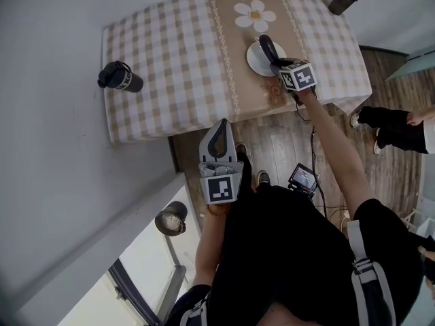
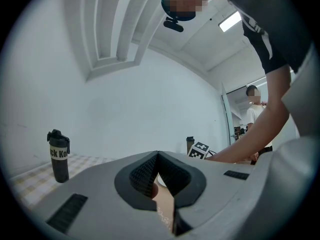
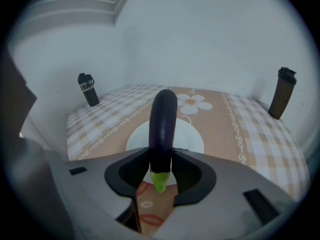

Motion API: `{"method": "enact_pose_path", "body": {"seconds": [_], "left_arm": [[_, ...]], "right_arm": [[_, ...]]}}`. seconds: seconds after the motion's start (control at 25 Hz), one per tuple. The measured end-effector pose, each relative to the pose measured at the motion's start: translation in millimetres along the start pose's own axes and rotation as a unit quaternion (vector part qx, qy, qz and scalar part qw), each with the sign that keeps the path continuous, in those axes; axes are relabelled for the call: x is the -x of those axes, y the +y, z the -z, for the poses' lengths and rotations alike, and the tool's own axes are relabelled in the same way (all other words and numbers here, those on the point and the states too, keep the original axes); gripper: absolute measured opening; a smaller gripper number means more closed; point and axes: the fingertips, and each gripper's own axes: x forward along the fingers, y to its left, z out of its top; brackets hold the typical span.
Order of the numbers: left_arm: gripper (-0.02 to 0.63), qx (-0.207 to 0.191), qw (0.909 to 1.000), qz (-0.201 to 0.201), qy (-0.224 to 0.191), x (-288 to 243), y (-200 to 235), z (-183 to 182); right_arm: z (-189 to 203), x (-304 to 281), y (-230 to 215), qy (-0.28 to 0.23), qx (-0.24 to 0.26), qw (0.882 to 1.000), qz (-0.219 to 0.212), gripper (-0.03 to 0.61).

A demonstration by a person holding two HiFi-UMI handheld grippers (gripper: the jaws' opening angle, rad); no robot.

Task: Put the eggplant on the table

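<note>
While the right hand-held gripper is clamped on the eggplant near its green stem end, the dark body juts forward over a white plate on the checked bench. Off the bench's near edge, the left hand-held gripper has its jaws together with nothing between them; whether the eggplant touches the plate I cannot tell

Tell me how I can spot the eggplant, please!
Find the table with the checked cloth, then the white plate beside its daisy print. Over that plate the right gripper holds the eggplant. It is long and dark purple with a green stem end, unlike the labelled bottle and the plain bottle, both upright.
</note>
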Motion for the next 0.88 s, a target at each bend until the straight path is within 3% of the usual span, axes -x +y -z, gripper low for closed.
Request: {"method": "enact_pose_path", "body": {"seconds": [0.32,0.76,0.88], "left_arm": [[-0.006,0.0,1.0,-0.001,0.006,-6,3,7],[-0.006,-0.001,0.9999,0.001,0.01,-8,3,10],[-0.006,-0.006,0.9999,0.004,0.009,-9,1,9]], "right_arm": [[8,-9,1,0.029,-0.009,1.0,-0.002,0.144],[11,-14,-1,0.026,-0.012,1.0,0.008,0.149],[9,-13,1,0.021,-0.011,1.0,0.003,0.221]]}}
